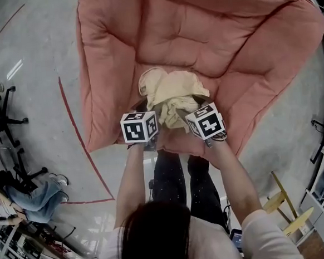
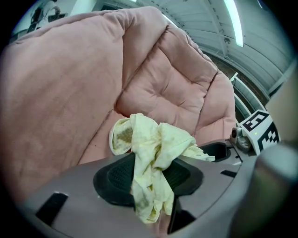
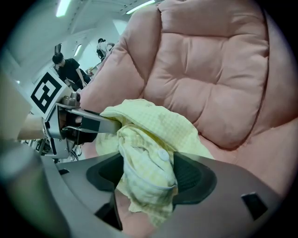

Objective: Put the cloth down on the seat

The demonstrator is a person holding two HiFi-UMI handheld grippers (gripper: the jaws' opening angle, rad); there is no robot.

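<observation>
A crumpled pale yellow cloth [image 1: 173,94] lies at the front of the big pink cushioned seat [image 1: 199,34]. Both grippers are at its near edge, side by side. My left gripper [image 1: 149,111] stands open, with a hanging fold of the cloth [image 2: 153,153] draped between its dark pads [image 2: 116,174]. To its right, my right gripper [image 1: 191,110] is open too; a bunched part of the cloth [image 3: 149,153] with a white button fills the gap between its jaws. The seat [image 2: 158,88] rises behind the cloth in both gripper views.
Grey floor with a red line [image 1: 76,133] surrounds the seat. Office chairs [image 1: 7,116] and a seated person [image 1: 28,198] are at the left. A yellow frame [image 1: 285,206] and shelving stand at the lower right. People [image 3: 70,69] stand far off in the right gripper view.
</observation>
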